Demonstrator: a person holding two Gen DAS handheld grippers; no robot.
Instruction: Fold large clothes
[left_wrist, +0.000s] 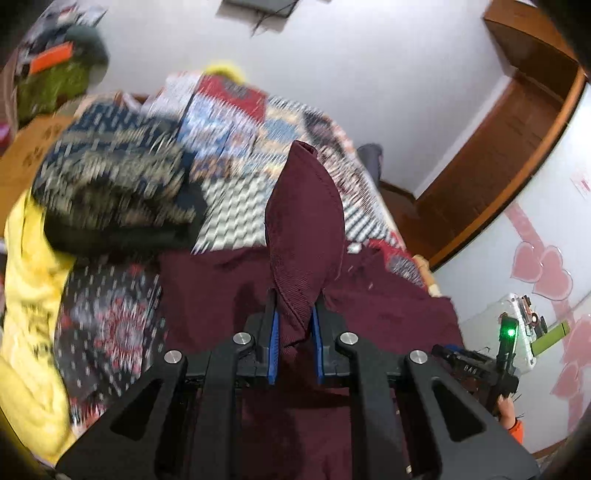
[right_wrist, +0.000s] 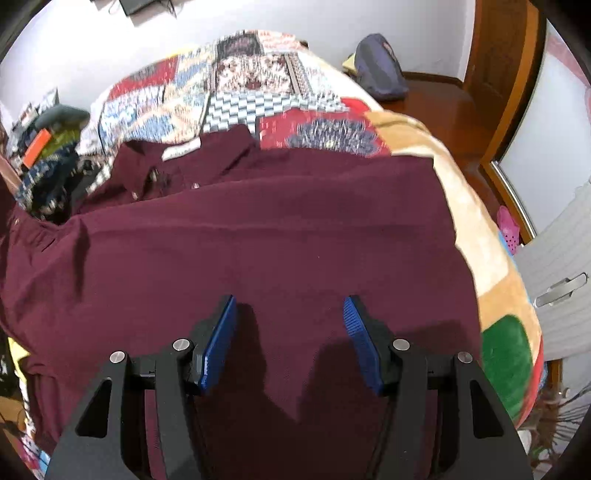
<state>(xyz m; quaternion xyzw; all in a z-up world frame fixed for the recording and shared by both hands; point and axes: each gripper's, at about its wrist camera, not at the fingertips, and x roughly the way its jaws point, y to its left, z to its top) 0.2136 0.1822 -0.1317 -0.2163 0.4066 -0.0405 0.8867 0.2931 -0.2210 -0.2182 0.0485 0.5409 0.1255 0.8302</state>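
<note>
Your left tool (left_wrist: 294, 314) was clenched on a raised fold of the large maroon corduroy shirt (right_wrist: 258, 229) spread mid-frame over the patchwork bed (right_wrist: 424, 140), your right tool (right_wrist: 290, 314) released above it, so tugging could drag the shirt askew.

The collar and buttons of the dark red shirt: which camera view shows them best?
The right wrist view. There the dark red shirt lies spread on the bed with its collar and buttons visible. The left wrist view shows only a pinched fold between the left hand-held gripper pads; no collar.
</note>
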